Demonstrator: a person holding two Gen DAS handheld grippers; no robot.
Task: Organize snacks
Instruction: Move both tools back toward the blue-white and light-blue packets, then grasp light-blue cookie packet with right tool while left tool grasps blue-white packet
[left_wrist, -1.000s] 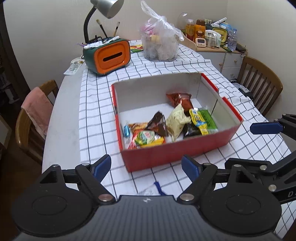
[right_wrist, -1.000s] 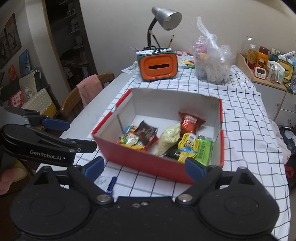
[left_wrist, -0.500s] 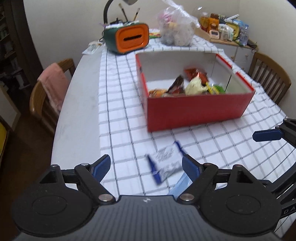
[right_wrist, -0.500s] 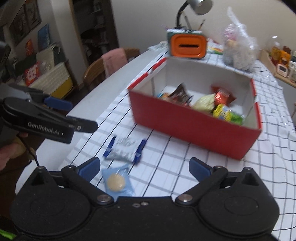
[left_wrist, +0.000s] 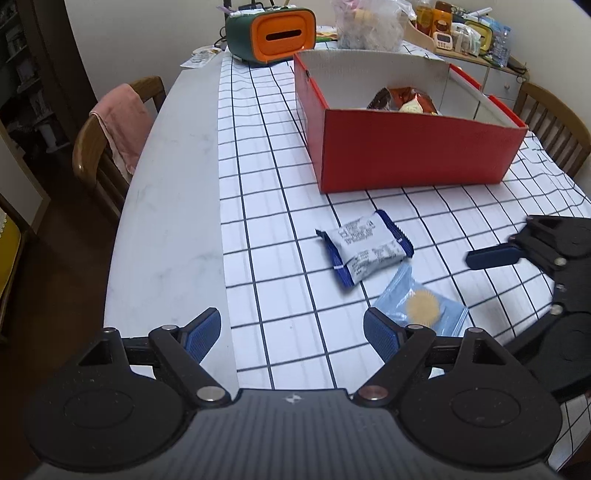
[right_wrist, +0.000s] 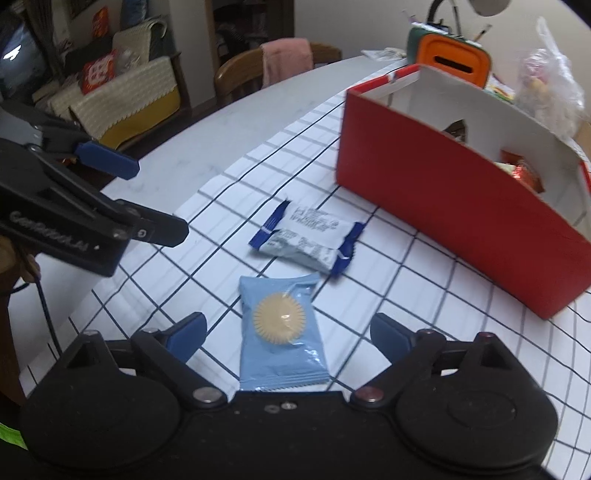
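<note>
A red box (left_wrist: 413, 147) with white inside holds several snack packs; it also shows in the right wrist view (right_wrist: 461, 206). Two packs lie on the checked cloth in front of it: a white pack with blue ends (left_wrist: 367, 247) (right_wrist: 308, 236) and a light blue pack with a round biscuit (left_wrist: 421, 308) (right_wrist: 280, 328). My left gripper (left_wrist: 291, 330) is open and empty, above the cloth left of both packs. My right gripper (right_wrist: 288, 334) is open, its fingers either side of the light blue pack, not closed on it.
An orange and green case (left_wrist: 273, 31) and a clear plastic bag (left_wrist: 365, 22) stand behind the box. A chair with a pink towel (left_wrist: 118, 125) is at the table's left, another chair (left_wrist: 554, 122) at the right. The bare table edge (left_wrist: 166, 206) runs left of the cloth.
Both grippers have pulled back from above the box and come down low over the cloth. The two loose packs have come into view, the light blue one between my right fingers.
</note>
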